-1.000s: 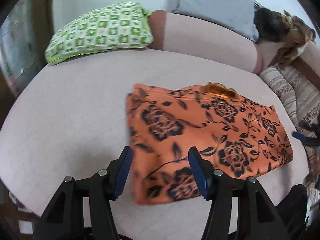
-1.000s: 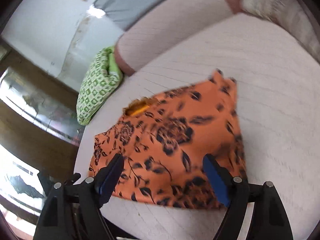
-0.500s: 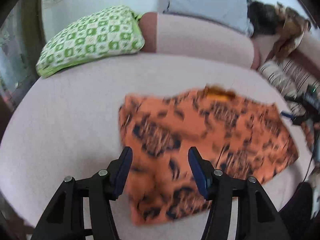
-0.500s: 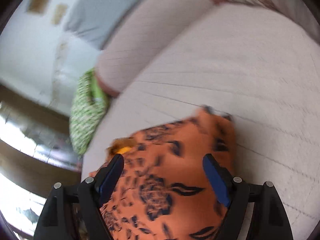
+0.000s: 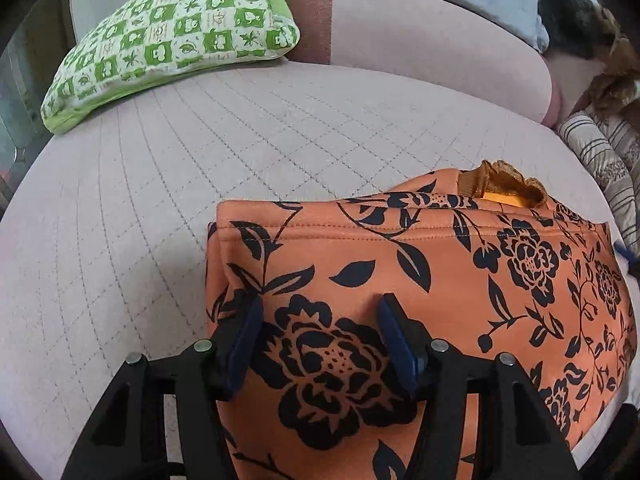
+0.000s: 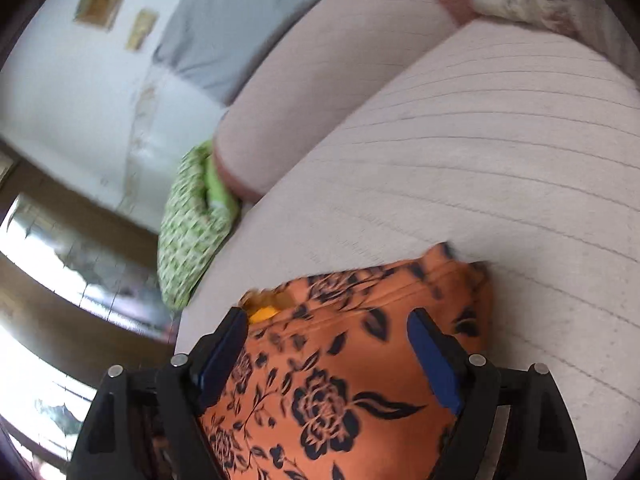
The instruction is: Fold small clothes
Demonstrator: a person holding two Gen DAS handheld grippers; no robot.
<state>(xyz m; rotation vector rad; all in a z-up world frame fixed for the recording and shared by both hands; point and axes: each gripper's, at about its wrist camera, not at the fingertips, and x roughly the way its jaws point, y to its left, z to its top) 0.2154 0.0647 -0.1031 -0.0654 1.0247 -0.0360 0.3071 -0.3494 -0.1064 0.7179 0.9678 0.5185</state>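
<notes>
Orange black-flowered folded fabric garment (image 5: pixel 420 300) on quilted beige bed (image 5: pixel 160 200): partly folded, further folds pending; left claw (image 5: pixel 320 344), right claw (image 6: pixel 328 360) open above it.

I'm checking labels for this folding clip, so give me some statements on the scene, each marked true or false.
1. The orange floral garment lies on the quilted bed. True.
2. Both tongs are clamped shut. False: the left tongs and right tongs stand open over the garment.
3. A green checked pillow rests at the bed's far left corner. True.
4. The garment is plain blue. False: it is orange with dark flowers.
</notes>
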